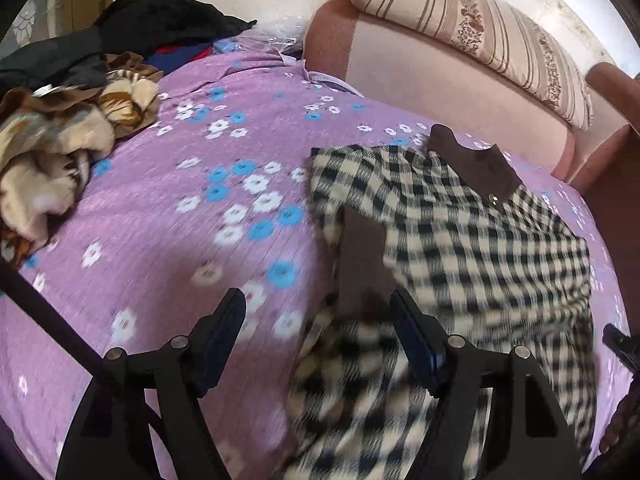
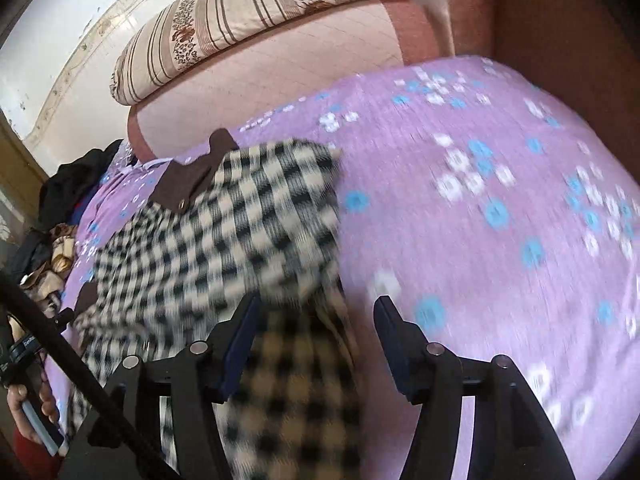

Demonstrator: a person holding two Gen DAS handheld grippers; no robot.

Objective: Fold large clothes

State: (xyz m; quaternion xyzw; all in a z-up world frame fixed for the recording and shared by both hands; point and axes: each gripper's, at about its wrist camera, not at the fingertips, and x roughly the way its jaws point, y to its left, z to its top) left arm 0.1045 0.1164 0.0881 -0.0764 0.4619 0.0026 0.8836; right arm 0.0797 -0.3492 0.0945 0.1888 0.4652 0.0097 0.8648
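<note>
Spread across the bed [image 1: 168,208], on its purple flowered sheet, lies the checked coat [image 1: 472,240] with a brown collar [image 1: 476,164] pointing toward the pink headboard [image 1: 420,76]. Seen from the left wrist, the left tongs [image 1: 318,322] point steeply down at the coat's near edge; their jaws stand apart, and a brown cuff [image 1: 362,248] with blurred checked cloth lies in the gap between them, though no pad is seen pressing on it. Seen from the right wrist, the right tongs [image 2: 316,324] also tilt steeply down, jaws apart, over the coat's [image 2: 224,240] other edge; checked fabric runs up between the fingers, close beside the left one, while the right finger hangs over bare sheet. Both views are smeared with motion. At the lower left of the right view, a hand [image 2: 30,408] grips the handle of the left tongs. A heap of other clothes [image 1: 60,140] lies well apart at the far side of the bed.
</note>
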